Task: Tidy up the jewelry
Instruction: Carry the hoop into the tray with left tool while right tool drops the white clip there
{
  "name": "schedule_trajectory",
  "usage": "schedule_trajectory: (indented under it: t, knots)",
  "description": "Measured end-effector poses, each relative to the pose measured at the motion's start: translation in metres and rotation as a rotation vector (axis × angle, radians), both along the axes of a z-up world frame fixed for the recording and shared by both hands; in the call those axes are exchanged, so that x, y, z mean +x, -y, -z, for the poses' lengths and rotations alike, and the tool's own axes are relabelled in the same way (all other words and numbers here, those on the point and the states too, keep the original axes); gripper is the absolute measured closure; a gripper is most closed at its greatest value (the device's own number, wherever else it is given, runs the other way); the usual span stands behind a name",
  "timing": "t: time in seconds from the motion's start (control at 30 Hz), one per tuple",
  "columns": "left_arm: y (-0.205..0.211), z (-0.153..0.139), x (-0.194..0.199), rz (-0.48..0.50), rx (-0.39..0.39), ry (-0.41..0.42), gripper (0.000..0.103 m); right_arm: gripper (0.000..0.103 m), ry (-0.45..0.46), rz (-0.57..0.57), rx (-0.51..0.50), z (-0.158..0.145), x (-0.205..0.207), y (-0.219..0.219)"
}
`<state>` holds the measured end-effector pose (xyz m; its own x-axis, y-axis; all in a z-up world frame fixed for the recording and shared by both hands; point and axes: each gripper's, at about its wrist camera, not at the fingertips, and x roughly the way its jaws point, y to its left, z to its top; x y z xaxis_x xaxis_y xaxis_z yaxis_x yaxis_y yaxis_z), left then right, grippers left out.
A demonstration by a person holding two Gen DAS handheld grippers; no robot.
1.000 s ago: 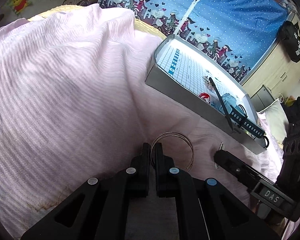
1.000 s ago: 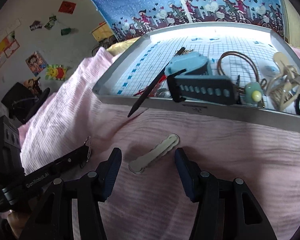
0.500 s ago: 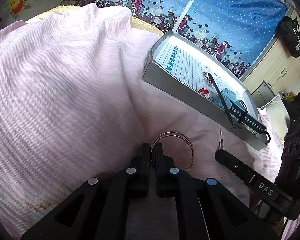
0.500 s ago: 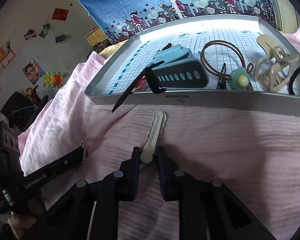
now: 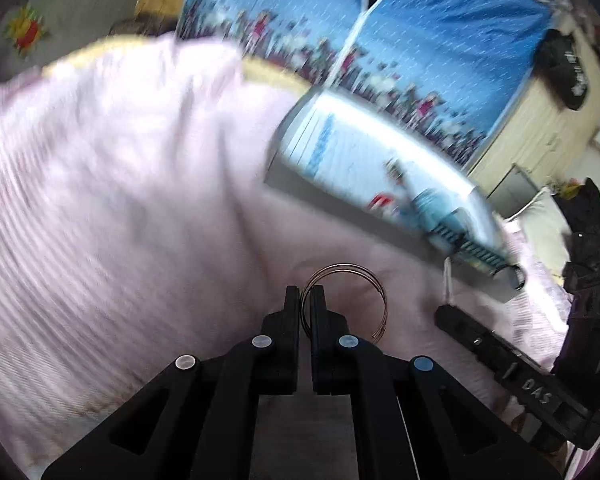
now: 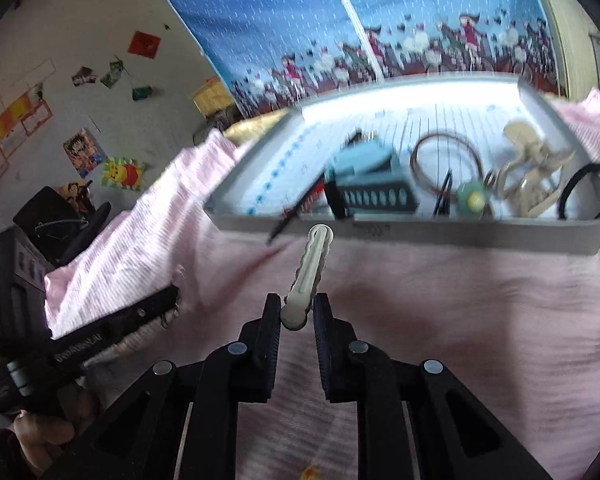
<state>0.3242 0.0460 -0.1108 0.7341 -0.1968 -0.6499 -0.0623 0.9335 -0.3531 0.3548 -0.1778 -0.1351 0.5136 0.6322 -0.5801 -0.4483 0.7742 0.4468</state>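
1. left gripper (image 5: 305,294): fingers nearly pressed together, pinching one wire bangle (image 5: 346,300) above the pink blanket (image 5: 120,200).
2. right gripper (image 6: 297,305): fingers narrowly parted, clamping one cream hair clip (image 6: 310,268), its tip pointing toward the tray.
3. beyond, one grey tray (image 6: 420,232) on the blanket holds one brown hoop (image 6: 446,164), one black hair tie (image 6: 588,190), one cream claw clip (image 6: 536,168).

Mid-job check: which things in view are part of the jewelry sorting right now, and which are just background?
In play:
- left gripper, shut on the wire bangle
- right gripper, shut on the cream hair clip
- grey tray, with a claw clip and a black hair tie in it

Background:
- pink bedspread
- blue curtain
- wall stickers
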Motion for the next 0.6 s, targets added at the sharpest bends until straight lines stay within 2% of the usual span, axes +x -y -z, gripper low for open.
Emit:
schedule_trajectory:
  t: [0.07, 0.17, 0.3, 0.47, 0.6]
  knots:
    - [0.007, -0.015, 0.002, 0.013, 0.01, 0.043, 0.1, 0.087, 0.039, 0.023, 0.015, -0.011, -0.003, 0.007]
    - [0.015, -0.035, 0.02, 0.013, -0.015, 0.081, 0.1, 0.087, 0.087, 0.068, 0.0, -0.022, 0.0, 0.015]
    - [0.032, -0.046, 0.063, 0.022, -0.011, 0.059, 0.1, 0.087, 0.123, 0.138, -0.032, -0.03, 0.018, 0.027]
    - [0.049, -0.03, 0.114, 0.056, 0.053, -0.047, 0.1, 0.087, 0.087, 0.178, -0.052, -0.023, 0.044, 0.038]
    - [0.052, -0.013, 0.125, 0.06, 0.06, -0.089, 0.1, 0.084, 0.069, 0.191, -0.066, -0.019, 0.049, 0.043]
